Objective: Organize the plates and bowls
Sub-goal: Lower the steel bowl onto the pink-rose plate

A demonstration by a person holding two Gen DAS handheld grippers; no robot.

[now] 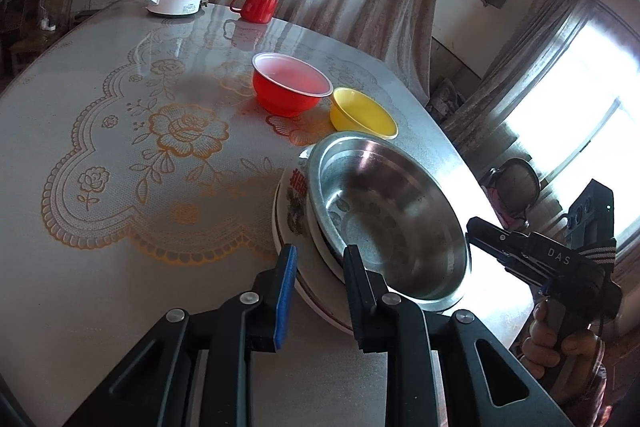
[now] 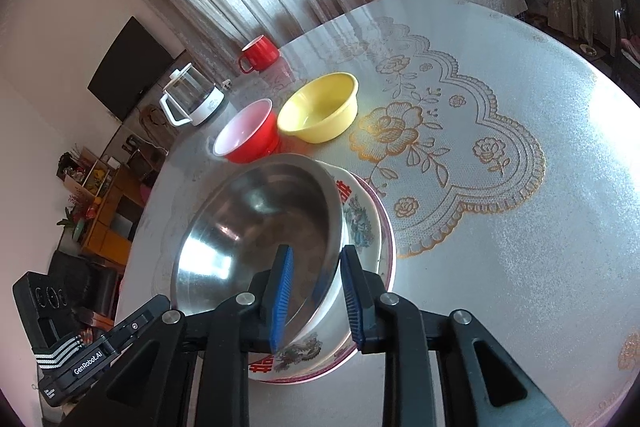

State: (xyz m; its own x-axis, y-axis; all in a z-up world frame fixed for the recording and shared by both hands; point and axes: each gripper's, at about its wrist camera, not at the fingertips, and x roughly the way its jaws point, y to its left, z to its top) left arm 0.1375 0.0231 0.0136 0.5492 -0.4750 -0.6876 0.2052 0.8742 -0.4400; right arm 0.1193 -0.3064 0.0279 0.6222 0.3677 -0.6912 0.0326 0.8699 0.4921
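Straddling the steel bowl (image 2: 260,227) rim, right gripper (image 2: 316,303) jaws look parted, not clamped – slippery, light; left gripper (image 1: 320,291) open nr stack.

I see daylight blowing out the curtained window (image 1: 576,99), glare streaking the glossy lace-patterned table (image 1: 120,155) and shiny steel bowl (image 2: 256,227); fisheye edges bend and darken.

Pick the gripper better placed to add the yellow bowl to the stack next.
Probably the left gripper. It is open and empty beside the plate, while the right gripper straddles the steel bowl rim on the stack. The yellow bowl sits just behind the stack.
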